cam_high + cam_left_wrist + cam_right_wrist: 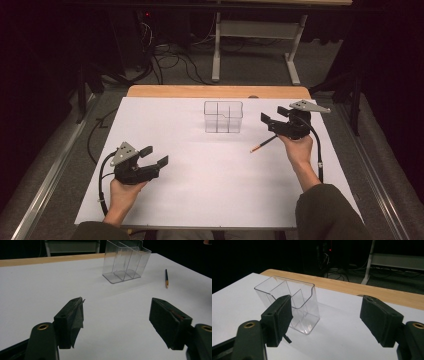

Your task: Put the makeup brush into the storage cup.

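Pencil lies loose on the white table, just below my right gripper, its long axis slanting toward me and leftward. Both grippers gape empty; my left gripper sits well apart. Beyond stands the clear organizer.

Left hand enters from the bottom edge and grasps the left gripper from behind, low at the near left. Its jaws point right and slightly forward, spread wide apart with nothing between them. Right forearm, in a dark sleeve, reaches forward at the right side; the right hand holds the right gripper farther out than the left one. Its jaws point left, likewise parted wide and holding nothing. The grippers are well apart. A cable trails back from each along the wrist.
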A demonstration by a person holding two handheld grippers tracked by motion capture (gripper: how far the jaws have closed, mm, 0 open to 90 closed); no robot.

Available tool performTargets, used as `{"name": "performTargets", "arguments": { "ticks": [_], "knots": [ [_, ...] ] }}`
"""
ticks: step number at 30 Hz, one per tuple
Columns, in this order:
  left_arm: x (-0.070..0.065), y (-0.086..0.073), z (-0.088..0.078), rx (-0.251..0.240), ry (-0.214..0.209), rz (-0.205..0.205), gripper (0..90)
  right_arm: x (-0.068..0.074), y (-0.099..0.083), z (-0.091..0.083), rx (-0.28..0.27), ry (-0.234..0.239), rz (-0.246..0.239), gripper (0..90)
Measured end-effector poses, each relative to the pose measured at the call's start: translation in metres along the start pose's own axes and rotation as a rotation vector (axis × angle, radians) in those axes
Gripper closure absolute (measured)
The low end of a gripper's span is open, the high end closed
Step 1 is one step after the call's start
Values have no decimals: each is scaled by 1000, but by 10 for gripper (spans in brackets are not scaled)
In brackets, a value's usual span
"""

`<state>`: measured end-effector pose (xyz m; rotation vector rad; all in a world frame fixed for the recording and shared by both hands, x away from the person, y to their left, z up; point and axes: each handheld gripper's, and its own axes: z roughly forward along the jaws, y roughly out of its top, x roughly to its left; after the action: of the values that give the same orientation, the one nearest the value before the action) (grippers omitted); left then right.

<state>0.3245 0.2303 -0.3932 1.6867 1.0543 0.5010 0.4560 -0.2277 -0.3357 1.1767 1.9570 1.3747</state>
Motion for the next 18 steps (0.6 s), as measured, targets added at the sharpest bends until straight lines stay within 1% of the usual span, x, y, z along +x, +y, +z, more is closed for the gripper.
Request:
{"name": "performTargets", "arguments": {
  "ticks": [2,8,9,16,18],
  "knots": [
    [0,0,1,0,-1,1,278,-1,-1,1,7,-3,4,270],
    [0,0,0,2,0,0,278,-1,-1,6,21,-14,-3,271],
    [0,0,0,2,0,-2,278,-1,1,8,48,-8,-11,271],
    [-1,0,2,8,-5,7,278,3,9,9,62,0,-38,271],
    [-1,0,1,7,-6,7,278,3,11,10,81,-2,-39,271]
  ]
}}
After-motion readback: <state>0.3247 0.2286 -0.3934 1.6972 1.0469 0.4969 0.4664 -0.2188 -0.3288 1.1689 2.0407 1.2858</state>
